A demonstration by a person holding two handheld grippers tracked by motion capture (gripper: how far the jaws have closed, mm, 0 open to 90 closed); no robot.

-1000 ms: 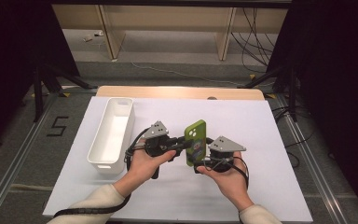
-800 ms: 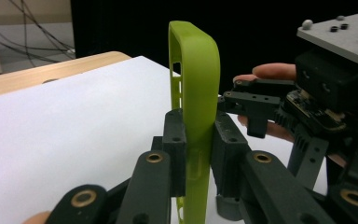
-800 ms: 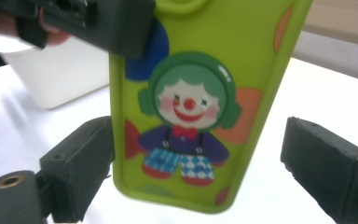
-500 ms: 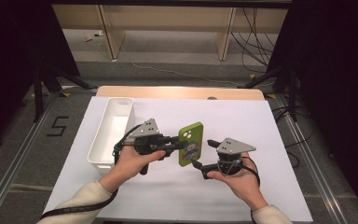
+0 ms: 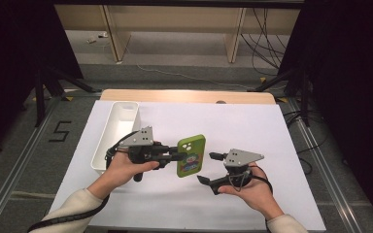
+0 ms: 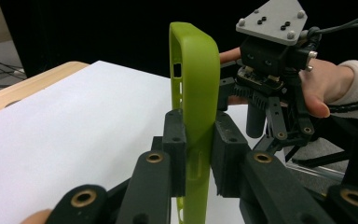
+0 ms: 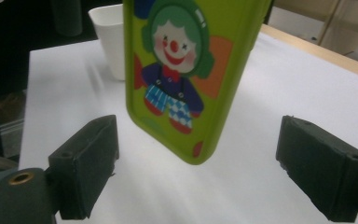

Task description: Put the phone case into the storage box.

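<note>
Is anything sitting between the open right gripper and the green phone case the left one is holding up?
Nothing visible. The right gripper faces the green clown-print phone case across bare white paper, jaws open; the left gripper clamps its edge.

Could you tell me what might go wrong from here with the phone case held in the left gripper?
The left gripper pinches the green phone case only by its thin edge, so it could twist or slip out. The open right gripper sits close by, so a careless advance might knock the case loose above the table.
</note>
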